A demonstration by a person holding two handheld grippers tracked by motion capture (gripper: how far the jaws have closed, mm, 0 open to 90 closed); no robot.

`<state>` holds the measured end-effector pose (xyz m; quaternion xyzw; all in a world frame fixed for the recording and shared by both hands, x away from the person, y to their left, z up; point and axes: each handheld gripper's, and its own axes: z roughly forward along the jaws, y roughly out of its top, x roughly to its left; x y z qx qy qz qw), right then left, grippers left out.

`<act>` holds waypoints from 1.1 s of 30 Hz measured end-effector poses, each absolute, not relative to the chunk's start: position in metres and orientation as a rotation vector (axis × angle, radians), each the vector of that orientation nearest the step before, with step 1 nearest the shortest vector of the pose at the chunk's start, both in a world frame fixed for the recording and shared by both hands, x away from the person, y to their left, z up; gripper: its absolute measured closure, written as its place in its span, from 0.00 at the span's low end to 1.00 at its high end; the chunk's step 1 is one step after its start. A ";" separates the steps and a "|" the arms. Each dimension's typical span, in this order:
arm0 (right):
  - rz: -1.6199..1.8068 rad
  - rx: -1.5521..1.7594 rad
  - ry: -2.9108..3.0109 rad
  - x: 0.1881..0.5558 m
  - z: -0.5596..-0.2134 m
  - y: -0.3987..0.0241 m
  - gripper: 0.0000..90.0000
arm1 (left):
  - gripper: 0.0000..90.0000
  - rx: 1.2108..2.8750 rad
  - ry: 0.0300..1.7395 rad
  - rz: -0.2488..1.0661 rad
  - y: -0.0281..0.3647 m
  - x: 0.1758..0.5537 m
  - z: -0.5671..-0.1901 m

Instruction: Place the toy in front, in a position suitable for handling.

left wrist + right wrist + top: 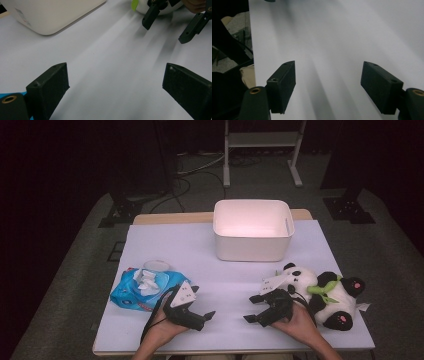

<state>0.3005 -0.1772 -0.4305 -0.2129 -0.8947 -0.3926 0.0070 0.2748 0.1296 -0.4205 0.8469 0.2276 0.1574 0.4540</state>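
- Panda plush (327, 295): lower right of the high view, beside right gripper (257, 310); jaws wide, empty.
- Left gripper (202, 312) lower centre, jaws wide, empty, near wipes pack (145, 290).
- Bin (252, 230) upper centre; grab the plush by its body, probably.

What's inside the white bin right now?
The white bin looks empty in the high view: its far inner wall and most of the floor show bare. The near wall covers the floor strip just behind it, so something flat there would be hidden.
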 end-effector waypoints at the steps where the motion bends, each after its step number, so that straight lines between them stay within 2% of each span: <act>1: -1.231 -0.671 -2.790 0.300 -0.430 -0.178 0.30 | 0.06 2.089 0.561 0.388 0.129 0.275 -0.420; 14: -1.203 -0.610 -2.828 0.297 -0.394 -0.171 0.30 | 0.06 2.092 0.543 0.387 0.127 0.275 -0.420; 22: -1.202 -0.605 -2.848 0.301 -0.359 -0.176 0.30 | 0.06 2.105 0.532 0.393 0.128 0.274 -0.421; 33: -1.150 -0.613 -2.870 0.301 -0.331 -0.189 0.30 | 0.06 2.103 0.529 0.390 0.126 0.273 -0.420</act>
